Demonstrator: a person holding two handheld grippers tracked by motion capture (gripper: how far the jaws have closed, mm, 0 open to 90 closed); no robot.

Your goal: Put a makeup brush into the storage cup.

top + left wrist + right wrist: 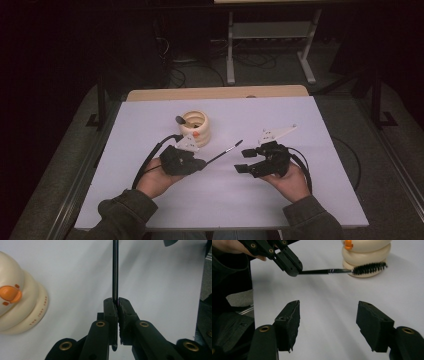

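Dark room beyond, metal frame legs at the back, and a pale lilac surface (pixel 310 165) up front in the high view. Near its middle, a cream ringed holder (pixel 195 127) with a dark-tipped stick poking out of its mouth. Left tongs (pixel 201 163) clenched on a thin black wand (pixel 225 150), brush end angled toward the right tongs (pixel 243 160), which hover released just beside its tip, apart from it. Left gripper view: pads pinched tight on the wand's shaft (pixel 115 270), running straight up between them, stub end poking out below; holder (pixel 20 297) off to the side with its orange beak. Right gripper view: two pads spread wide over bare surface, nothing between; farther off, left tongs (pixel 292 269) holding the wand level, bristles (pixel 369 268) in front of the holder's base (pixel 364 255). Risks, by judgement: so thin and smooth a shaft could pivot or slip in a pinch this close to its tail; a handover snatched at the bristles could bend them or knock the wand loose; a swing too near could nudge the light holder over.
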